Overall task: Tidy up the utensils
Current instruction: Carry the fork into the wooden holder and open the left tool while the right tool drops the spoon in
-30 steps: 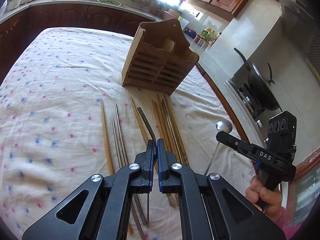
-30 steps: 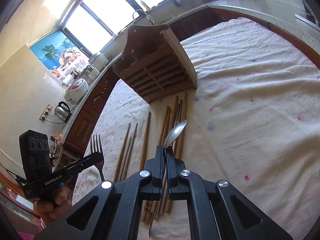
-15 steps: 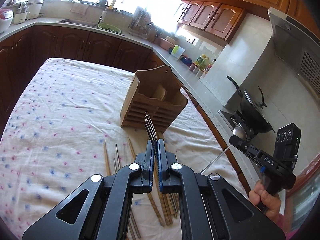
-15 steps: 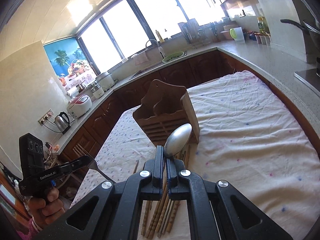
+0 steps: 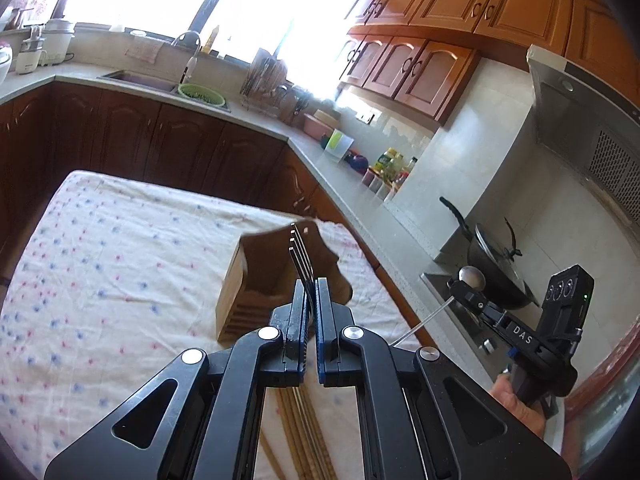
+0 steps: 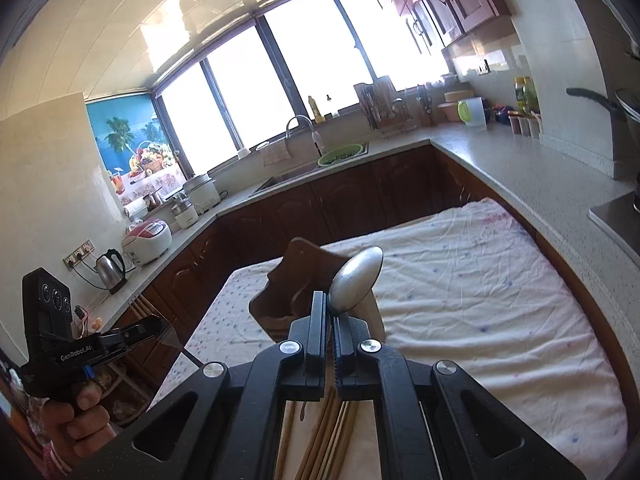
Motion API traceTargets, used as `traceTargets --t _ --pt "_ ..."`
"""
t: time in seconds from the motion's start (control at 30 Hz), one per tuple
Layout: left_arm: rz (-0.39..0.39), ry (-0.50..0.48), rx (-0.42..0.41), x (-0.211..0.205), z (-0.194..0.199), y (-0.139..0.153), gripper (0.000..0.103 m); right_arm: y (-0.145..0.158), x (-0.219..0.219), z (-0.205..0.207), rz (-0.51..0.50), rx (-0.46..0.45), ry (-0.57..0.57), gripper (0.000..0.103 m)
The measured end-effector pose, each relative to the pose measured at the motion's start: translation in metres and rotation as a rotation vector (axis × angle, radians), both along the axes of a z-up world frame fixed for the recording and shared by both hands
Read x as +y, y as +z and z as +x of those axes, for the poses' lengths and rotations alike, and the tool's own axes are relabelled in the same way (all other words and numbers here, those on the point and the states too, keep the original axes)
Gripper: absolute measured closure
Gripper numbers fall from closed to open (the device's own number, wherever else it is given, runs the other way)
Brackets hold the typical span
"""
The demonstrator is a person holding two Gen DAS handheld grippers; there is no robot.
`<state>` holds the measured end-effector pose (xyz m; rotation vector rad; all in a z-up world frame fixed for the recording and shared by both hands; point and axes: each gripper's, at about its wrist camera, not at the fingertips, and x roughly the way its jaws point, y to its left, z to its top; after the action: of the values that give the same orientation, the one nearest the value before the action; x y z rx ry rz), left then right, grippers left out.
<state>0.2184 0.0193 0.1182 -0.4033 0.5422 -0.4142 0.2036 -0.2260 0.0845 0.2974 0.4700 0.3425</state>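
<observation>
My left gripper (image 5: 309,292) is shut on a metal fork (image 5: 299,250), tines pointing up and away, held above the table. My right gripper (image 6: 330,312) is shut on a metal spoon (image 6: 356,276), bowl up. A wooden utensil holder (image 5: 256,280) stands on the flowered tablecloth ahead of both; it also shows in the right wrist view (image 6: 296,280), partly hidden by the fingers. Wooden and metal chopsticks (image 5: 304,432) lie on the cloth under the grippers, also in the right wrist view (image 6: 320,432). The right gripper (image 5: 460,284) with the spoon shows at the right of the left view.
The table (image 6: 480,300) has a white flowered cloth. Dark kitchen cabinets and a counter (image 5: 360,208) wrap around the far and right sides. A wok (image 5: 496,272) sits on the stove at right. The left gripper (image 6: 152,326) shows at the left of the right view.
Both grippers have lifted up from the cloth, carrying the fork and the spoon. The views now tilt upward, and the holder sits lower in both.
</observation>
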Motion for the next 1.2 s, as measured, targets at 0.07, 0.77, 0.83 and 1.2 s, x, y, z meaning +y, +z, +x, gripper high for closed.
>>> traceTargets --t 0.07,0.77,0.83,1.2 --pt "-0.012 0.014 -0.032 0.0 0.017 0.013 0.101 0.014 0.003 0.01 -0.019 -0.048 -0.013 0.1" --pt "0.006 0.08 0.087 -0.013 0.127 -0.073 0.101 -0.047 0.04 0.124 -0.16 -0.021 -0.042 0.1" --pt "0.014 0.078 0.09 -0.014 0.126 -0.078 0.1 -0.055 0.042 0.127 -0.165 -0.001 -0.029 0.101" --pt "0.026 0.072 0.09 -0.016 0.127 -0.077 0.1 -0.068 0.048 0.131 -0.164 0.042 -0.006 0.1"
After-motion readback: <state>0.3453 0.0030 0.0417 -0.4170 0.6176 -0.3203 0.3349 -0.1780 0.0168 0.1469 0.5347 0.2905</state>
